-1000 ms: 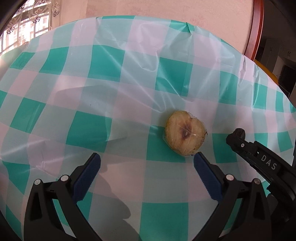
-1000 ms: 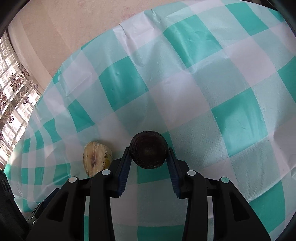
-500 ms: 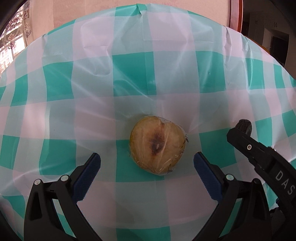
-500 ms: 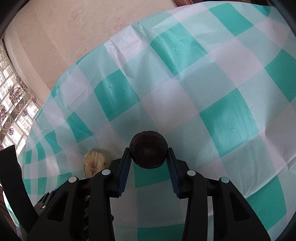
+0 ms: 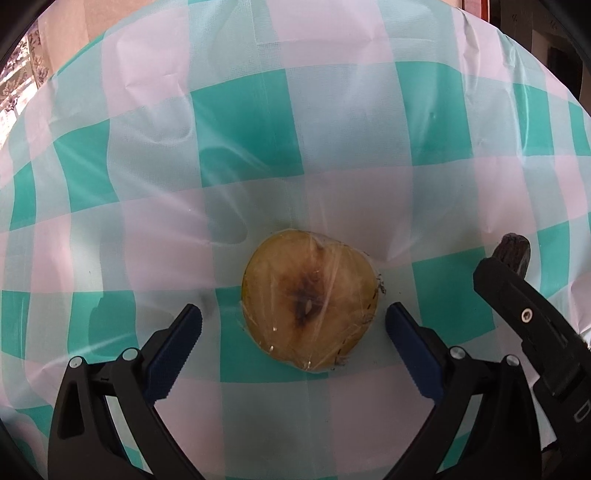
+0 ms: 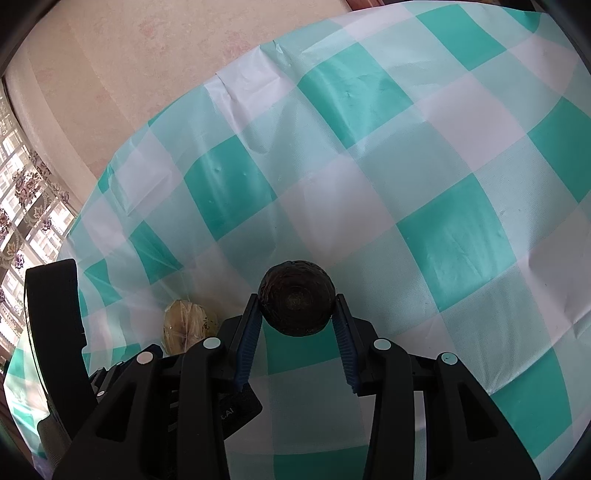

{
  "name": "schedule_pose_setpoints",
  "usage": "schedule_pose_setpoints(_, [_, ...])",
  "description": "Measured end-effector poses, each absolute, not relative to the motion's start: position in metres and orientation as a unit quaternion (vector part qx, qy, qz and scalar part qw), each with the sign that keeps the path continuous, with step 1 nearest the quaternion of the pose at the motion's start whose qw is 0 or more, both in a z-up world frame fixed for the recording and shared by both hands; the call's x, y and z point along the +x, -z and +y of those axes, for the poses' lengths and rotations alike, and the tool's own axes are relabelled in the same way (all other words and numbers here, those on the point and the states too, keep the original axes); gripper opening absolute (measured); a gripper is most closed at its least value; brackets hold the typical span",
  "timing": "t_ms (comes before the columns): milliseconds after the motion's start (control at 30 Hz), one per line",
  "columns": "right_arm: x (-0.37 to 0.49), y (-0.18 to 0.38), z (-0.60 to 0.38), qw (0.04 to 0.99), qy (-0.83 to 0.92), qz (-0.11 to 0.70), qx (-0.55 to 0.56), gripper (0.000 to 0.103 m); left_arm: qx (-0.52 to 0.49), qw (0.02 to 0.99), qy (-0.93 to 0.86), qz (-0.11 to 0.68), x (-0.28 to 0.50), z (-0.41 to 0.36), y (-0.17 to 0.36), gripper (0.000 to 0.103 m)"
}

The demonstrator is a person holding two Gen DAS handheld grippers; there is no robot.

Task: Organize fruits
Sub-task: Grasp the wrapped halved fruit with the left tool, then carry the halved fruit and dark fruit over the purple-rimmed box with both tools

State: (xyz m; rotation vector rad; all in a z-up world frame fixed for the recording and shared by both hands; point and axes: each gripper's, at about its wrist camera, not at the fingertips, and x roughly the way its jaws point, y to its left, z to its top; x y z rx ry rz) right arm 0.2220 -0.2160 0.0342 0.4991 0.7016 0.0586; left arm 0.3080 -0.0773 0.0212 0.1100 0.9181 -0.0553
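A halved yellowish fruit wrapped in clear film (image 5: 309,300) lies cut face up on the green and white checked tablecloth (image 5: 243,129). My left gripper (image 5: 293,321) straddles it; its jaws are closing, and a gap still shows between each blue pad and the fruit. My right gripper (image 6: 297,314) is shut on a dark round fruit (image 6: 296,302), held above the cloth. In the left wrist view that dark fruit (image 5: 513,251) peeks out behind the right gripper's black finger at the right. In the right wrist view the wrapped half fruit (image 6: 183,325) sits at lower left.
The table's far edge meets a pinkish wall (image 6: 166,48). A window with patterned curtain (image 6: 22,206) is at the left. The left gripper's black body (image 6: 55,317) stands close beside the right gripper. A dark wooden frame (image 5: 474,7) shows at the top right.
The left gripper has moved over the wrapped half fruit, which now lies between its fingers, and the jaws have narrowed a little. The right gripper keeps its hold on the dark fruit.
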Motion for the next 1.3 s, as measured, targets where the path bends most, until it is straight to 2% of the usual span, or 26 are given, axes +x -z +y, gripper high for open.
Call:
schedule_pose_setpoints(33, [0.222, -0.034, -0.215, 0.908, -0.029, 0.34, 0.242, 0.039, 0.049, 0.897, 0.031, 0.438, 0.307, -0.076, -0.022, 0.088])
schedule_pose_setpoints(67, [0.223, -0.033, -0.215, 0.908, -0.031, 0.341, 0.243, 0.039, 0.04, 0.899, 0.041, 0.433, 0.305, -0.075, -0.023, 0.071])
schedule_pose_setpoints(100, [0.224, -0.033, -0.213, 0.907, -0.032, 0.342, 0.243, 0.039, 0.028, 0.901, 0.053, 0.429, 0.303, -0.07, -0.024, 0.057])
schedule_pose_setpoints(233, [0.227, -0.031, -0.21, 0.907, -0.037, 0.342, 0.241, 0.039, -0.007, 0.915, 0.051, 0.401, 0.297, -0.041, -0.031, 0.056])
schedule_pose_setpoints(567, [0.232, -0.028, -0.204, 0.904, -0.037, 0.352, 0.239, 0.039, -0.017, 0.924, 0.029, 0.381, 0.285, -0.037, -0.03, 0.056])
schedule_pose_setpoints(833, [0.23, -0.028, -0.201, 0.906, -0.045, 0.352, 0.23, 0.039, -0.075, 0.921, -0.003, 0.383, 0.25, -0.016, -0.041, 0.056])
schedule_pose_setpoints(1300, [0.178, -0.028, -0.174, 0.904, -0.1, 0.361, 0.204, 0.039, -0.101, 0.919, -0.022, 0.381, 0.168, -0.014, -0.043, 0.056])
